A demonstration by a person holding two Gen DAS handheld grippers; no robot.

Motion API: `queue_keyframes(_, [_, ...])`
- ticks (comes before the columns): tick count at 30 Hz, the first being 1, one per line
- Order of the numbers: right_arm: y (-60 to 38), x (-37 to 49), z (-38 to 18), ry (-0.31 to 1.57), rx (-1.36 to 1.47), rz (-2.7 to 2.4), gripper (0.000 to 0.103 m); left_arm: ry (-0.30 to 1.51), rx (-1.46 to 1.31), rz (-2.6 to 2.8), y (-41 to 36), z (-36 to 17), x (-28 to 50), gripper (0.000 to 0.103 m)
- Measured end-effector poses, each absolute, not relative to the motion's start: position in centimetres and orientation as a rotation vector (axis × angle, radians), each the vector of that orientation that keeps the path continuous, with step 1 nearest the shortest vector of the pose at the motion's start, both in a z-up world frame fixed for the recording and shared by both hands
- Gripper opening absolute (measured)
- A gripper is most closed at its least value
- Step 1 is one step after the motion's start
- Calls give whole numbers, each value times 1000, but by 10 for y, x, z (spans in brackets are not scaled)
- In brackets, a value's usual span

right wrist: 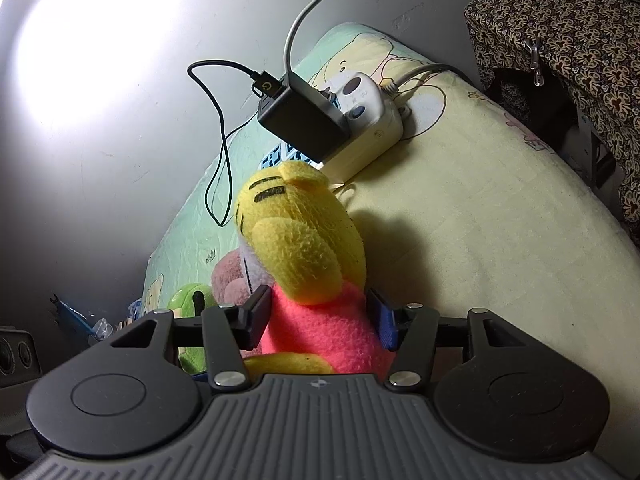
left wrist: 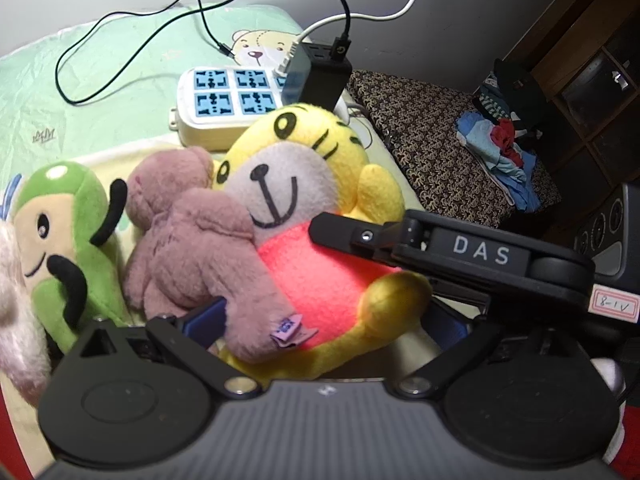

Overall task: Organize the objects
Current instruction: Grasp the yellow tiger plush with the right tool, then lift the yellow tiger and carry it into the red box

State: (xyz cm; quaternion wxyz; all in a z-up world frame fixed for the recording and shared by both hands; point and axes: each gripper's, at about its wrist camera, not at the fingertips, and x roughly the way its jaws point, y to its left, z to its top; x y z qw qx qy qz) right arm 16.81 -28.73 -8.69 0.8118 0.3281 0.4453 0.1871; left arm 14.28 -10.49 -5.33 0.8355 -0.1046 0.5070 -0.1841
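Observation:
A yellow tiger plush with a pink belly [left wrist: 304,208] sits on the bed next to a mauve plush bear [left wrist: 196,240] and a green plush [left wrist: 64,232]. My right gripper [right wrist: 318,316] is shut on the tiger plush's pink body [right wrist: 320,332], one finger on each side; it shows as a black finger [left wrist: 360,236] in the left wrist view. My left gripper [left wrist: 320,328] is spread wide around the bear's leg and the tiger's foot, without pinching them.
A white power strip [left wrist: 224,108] with a black charger [left wrist: 320,72] and cables lies behind the plushes on the bedsheet [right wrist: 480,220]. A patterned cloth-covered stand [left wrist: 440,136] with clothes is to the right. A grey wall [right wrist: 100,140] runs behind the bed.

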Motion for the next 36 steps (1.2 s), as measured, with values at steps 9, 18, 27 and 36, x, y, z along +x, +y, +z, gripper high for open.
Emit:
queue_keyframes(9, [-296,169,-92,979,788,438,44,1055,-280,-425,-96,-55,145,101])
queue_keyframes(18, [-298,151,-85,1018,807,474,39,1057,-299,-461,-79,-52,132,101])
queue_keyframes(27, [-311,110,-78,1034,792,439,38,1057,-261,-510,-78,-44,100,101])
queue_keyframes(36, [-312,73,-70,1038,746,443,36,1018,-187,-600,-90,-29,61,101])
